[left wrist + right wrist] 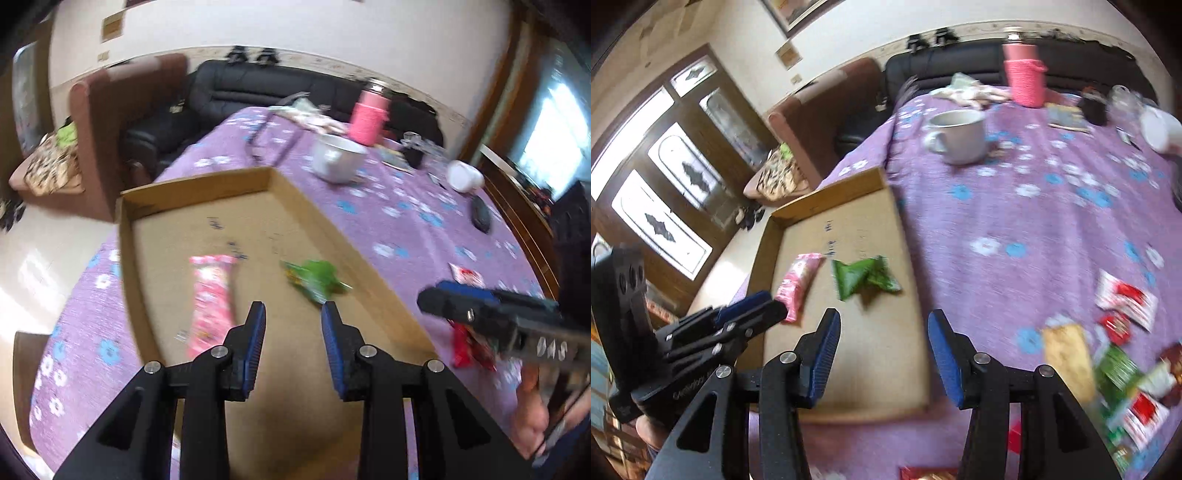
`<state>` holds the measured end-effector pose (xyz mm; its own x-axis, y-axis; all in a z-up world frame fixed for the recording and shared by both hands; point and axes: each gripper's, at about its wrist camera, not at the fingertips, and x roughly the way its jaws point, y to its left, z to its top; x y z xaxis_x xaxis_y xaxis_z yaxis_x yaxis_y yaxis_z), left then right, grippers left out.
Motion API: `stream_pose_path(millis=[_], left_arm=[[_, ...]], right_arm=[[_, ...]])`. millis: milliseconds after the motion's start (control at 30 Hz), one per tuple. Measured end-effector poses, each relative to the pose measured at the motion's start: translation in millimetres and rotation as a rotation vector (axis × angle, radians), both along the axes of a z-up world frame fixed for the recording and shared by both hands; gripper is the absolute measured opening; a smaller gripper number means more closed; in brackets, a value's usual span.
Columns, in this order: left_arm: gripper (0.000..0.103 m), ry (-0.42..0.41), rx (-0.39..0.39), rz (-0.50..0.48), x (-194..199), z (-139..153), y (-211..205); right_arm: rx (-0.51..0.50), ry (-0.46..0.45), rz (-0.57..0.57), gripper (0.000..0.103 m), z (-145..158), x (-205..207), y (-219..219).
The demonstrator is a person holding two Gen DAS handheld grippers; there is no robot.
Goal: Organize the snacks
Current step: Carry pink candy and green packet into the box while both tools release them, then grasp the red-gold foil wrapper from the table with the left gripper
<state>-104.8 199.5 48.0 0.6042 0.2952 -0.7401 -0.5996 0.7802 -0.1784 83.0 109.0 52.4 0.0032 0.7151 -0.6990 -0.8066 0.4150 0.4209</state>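
Black grippers (293, 314), blue ribbed fingers (258, 332)

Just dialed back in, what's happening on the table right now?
A person with a gripper in each hand is sorting snacks into a shallow cardboard box on the purple flowered tablecloth. A pink packet and a green packet already lie inside it. The left gripper and the right gripper are both open and empty, over the box. A pile of loose snacks waits on the cloth, to the right in the right wrist view.
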Motion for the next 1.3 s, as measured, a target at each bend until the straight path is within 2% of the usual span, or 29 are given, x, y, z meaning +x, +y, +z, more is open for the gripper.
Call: stream_pose_path(millis=[400,467,600,733,900,1133,1267,1300], left_arm=[[0.031,0.035,0.022,-0.275,35,-13,-101],[0.034,0.049,0.039,-0.338,41,-16,-117],[0.05,0.06,0.072,-0.45,46,-20,-145],[0.052,0.101,0.113,-0.531,54,-31,-169],[0.052,0.143,0.121,-0.551,62,-48,-178],[0.052,0.176,0.12,-0.551,70,-65,-179],[0.043,0.177,0.124,-0.531,71,-73,-177],[0.038,0.176,0.125,-0.526,72,-73,-176]], right_arm=[[0.04,0.104,-0.125,0.054,-28,29,-106],[0.047,0.113,-0.15,0.054,-31,32,-123],[0.052,0.114,-0.207,0.053,-37,41,-153],[0.039,0.137,-0.255,0.053,-49,52,-174],[0.029,0.171,-0.235,0.053,-63,54,-177],[-0.022,0.094,-0.204,0.053,-68,47,-163],[-0.057,0.032,-0.181,0.053,-73,41,-150],[-0.067,0.017,-0.18,0.053,-75,40,-148]])
